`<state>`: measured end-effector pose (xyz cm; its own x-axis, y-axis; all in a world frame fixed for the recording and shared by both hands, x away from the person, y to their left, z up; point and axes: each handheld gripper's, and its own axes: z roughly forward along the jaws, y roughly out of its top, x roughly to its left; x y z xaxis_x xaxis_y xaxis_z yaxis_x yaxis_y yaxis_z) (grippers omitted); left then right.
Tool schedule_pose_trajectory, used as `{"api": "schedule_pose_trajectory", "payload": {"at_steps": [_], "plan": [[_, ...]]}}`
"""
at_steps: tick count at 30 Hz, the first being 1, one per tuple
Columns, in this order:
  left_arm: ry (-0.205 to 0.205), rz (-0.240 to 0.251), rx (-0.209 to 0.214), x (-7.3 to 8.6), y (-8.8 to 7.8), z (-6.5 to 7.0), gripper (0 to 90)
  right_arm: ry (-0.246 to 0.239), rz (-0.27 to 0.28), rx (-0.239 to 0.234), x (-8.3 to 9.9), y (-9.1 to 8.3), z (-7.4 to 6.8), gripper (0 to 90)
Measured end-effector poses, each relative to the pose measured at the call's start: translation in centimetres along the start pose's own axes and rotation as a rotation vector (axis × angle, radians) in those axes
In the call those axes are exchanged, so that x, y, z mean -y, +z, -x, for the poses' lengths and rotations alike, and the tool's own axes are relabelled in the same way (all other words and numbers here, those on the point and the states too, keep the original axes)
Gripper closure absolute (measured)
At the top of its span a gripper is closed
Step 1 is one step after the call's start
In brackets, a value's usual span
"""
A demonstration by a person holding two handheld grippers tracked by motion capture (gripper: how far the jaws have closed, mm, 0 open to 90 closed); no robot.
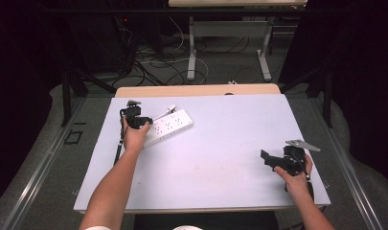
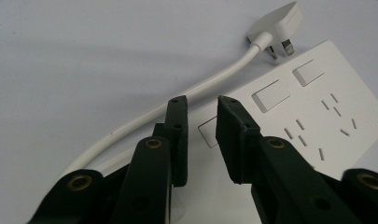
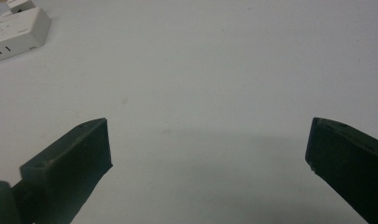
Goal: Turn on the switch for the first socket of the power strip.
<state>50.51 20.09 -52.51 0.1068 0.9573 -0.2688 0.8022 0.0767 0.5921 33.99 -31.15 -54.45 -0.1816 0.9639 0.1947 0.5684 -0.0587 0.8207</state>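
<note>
Left gripper (image 2: 201, 105), jaws slightly parted and holding nothing, hovers over the power strip (image 2: 312, 116) at the table's (image 1: 220, 158) left; closing there risks pressing a switch (image 2: 270, 94); right gripper (image 3: 207, 140) stands wide open, idle.

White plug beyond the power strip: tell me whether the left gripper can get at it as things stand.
Probably yes. The left gripper hovers over the power strip's near end, jaws slightly apart and empty. The plug lies on bare table just ahead, with nothing over it.
</note>
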Motion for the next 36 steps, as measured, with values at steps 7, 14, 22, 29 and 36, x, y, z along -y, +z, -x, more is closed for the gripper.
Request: {"api": "schedule_pose_trajectory", "payload": {"at_steps": [7,14,22,29,36], "plan": [[0.020,0.013,-0.022,-0.1,-0.2,0.0,62.9,0.009,0.007,-0.001,0.0,0.0,-0.1,0.0],[0.059,0.024,-0.048,-0.2,-0.4,0.2,47.6,-0.003,0.010,0.000,0.0,0.0,0.1,0.0],[0.130,0.059,-0.087,-0.1,-0.7,0.5,28.4,0.000,0.008,0.000,0.0,0.0,0.0,0.0],[0.193,0.038,-0.046,0.3,-1.0,0.9,22.6,0.001,0.007,0.001,0.0,0.0,0.0,0.0],[0.279,0.020,-0.049,0.7,-1.4,1.8,22.2,0.002,0.009,0.006,0.0,0.0,0.0,0.0]]}}
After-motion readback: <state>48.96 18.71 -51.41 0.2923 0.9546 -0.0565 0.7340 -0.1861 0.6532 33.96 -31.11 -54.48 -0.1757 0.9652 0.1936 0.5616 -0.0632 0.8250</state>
